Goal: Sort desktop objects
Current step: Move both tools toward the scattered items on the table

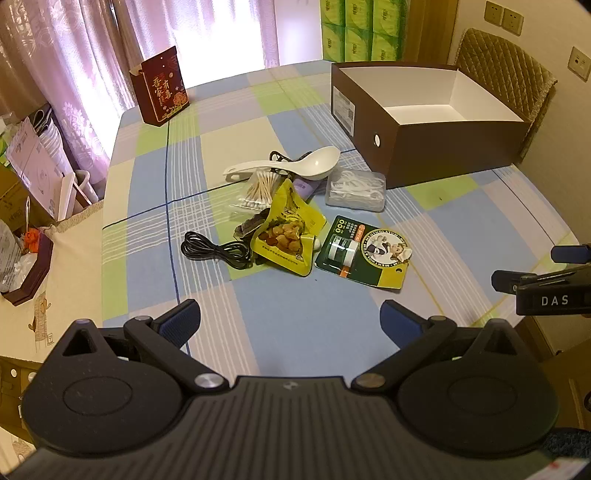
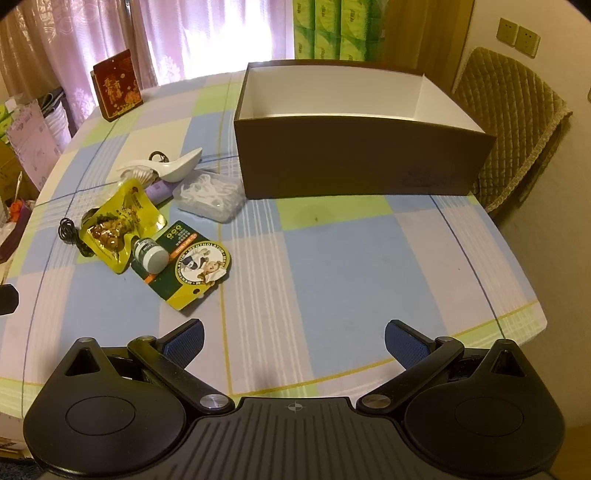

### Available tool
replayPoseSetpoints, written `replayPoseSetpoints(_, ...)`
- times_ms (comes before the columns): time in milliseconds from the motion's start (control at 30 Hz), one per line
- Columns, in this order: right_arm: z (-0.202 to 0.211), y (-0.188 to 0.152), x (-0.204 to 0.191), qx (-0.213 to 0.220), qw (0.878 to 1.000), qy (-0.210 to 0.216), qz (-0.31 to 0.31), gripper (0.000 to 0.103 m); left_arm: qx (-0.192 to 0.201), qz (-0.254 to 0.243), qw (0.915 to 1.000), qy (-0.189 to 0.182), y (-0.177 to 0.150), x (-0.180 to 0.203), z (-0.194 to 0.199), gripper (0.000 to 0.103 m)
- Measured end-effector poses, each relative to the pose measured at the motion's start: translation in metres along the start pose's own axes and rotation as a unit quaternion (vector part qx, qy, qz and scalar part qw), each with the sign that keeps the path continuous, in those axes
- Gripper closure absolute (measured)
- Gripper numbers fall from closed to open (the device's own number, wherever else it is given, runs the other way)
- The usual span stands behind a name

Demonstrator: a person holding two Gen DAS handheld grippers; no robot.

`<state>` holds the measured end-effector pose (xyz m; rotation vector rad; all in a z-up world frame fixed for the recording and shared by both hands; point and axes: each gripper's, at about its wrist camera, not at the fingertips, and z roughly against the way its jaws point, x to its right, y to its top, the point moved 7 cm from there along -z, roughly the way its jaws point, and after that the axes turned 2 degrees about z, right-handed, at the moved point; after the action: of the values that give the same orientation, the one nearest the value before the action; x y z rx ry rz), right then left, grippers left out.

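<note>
A pile of small objects lies mid-table: a white spoon [image 1: 295,164], a bag of cotton swabs [image 1: 258,188], a purple tube [image 1: 306,186], a yellow snack pouch [image 1: 288,229], a black cable [image 1: 214,251], a green blister card [image 1: 365,251] and a clear box of floss picks [image 1: 356,190]. An open brown box [image 1: 443,147] with a white inside stands behind them and holds nothing. My left gripper [image 1: 290,317] hovers open in front of the pile. My right gripper [image 2: 293,332] is open too, over bare cloth, with the card [image 2: 188,266] to its left and the brown box [image 2: 351,155] ahead.
A red gift box [image 1: 160,86] stands at the table's far left corner. A quilted chair [image 1: 509,74] sits behind the brown box. Green tissue packs [image 1: 351,29] are stacked by the curtain. Cartons and clutter [image 1: 33,166] crowd the left side beyond the table edge.
</note>
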<state>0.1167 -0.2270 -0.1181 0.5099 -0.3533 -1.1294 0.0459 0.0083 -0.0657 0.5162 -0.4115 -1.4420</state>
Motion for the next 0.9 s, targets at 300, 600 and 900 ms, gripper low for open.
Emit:
replayPoseSetpoints(300,-0.003,0.006,-0.004,-0.002,1.000,0.003,0.003,0.002,-0.001,0.002,1.0000,0.001,0.004,-0.004,-0.003,0.001)
replayPoseSetpoints(600,-0.007,0.010,-0.004,0.004,1.000,0.012,-0.003,0.002,-0.002,0.005,1.0000,0.000,0.006,-0.005,-0.006,0.001)
replayPoseSetpoints(900,-0.012,0.018,-0.011,0.018,0.999,0.042,0.006,0.002,-0.002,0.010,0.9999,0.005,0.011,-0.013,-0.014,0.001)
